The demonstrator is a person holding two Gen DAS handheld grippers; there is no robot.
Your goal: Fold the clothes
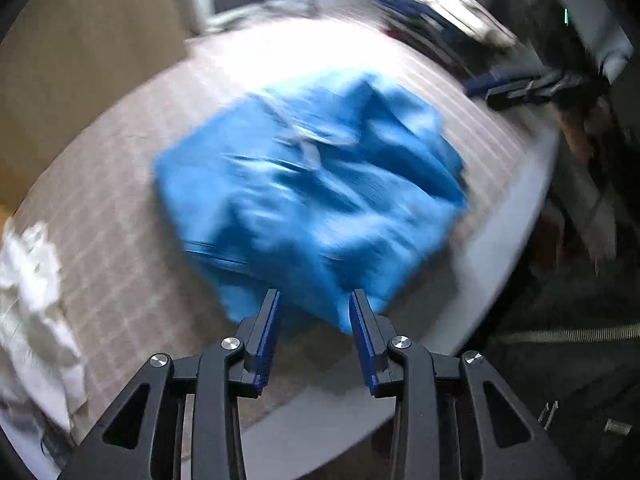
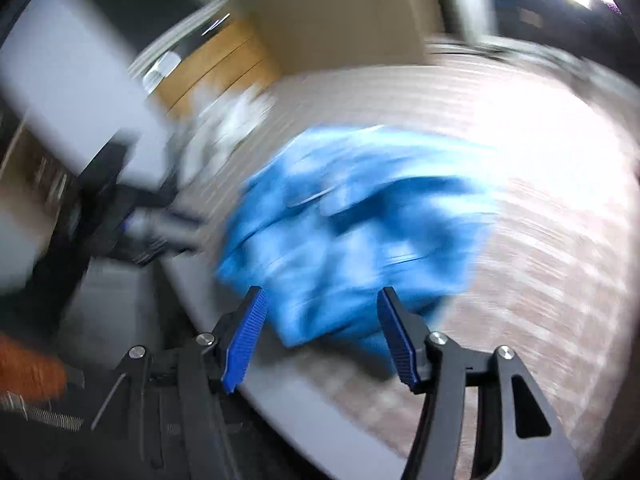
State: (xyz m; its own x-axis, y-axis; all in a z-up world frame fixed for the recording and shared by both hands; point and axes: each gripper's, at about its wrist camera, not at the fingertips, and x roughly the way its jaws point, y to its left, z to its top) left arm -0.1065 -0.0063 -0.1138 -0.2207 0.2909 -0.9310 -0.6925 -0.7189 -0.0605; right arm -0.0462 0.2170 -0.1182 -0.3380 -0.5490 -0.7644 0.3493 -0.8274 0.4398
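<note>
A blue garment (image 1: 312,192) lies crumpled on a bed with a beige checked cover (image 1: 120,264). Both views are motion-blurred. My left gripper (image 1: 315,298) is open, its fingertips just above the garment's near edge, nothing between them. In the right wrist view the same blue garment (image 2: 352,232) lies near the bed's edge. My right gripper (image 2: 322,298) is open wide over the garment's near edge and holds nothing. The other gripper (image 1: 532,88) shows blurred at the far right of the left wrist view.
White clothes (image 1: 36,300) lie heaped at the bed's left side. Dark and striped clothes (image 1: 436,24) lie at the far right corner. A beige wall (image 1: 88,68) stands behind the bed. The bed edge (image 2: 280,392) drops to a dark floor. Wooden furniture (image 2: 216,64) stands beyond.
</note>
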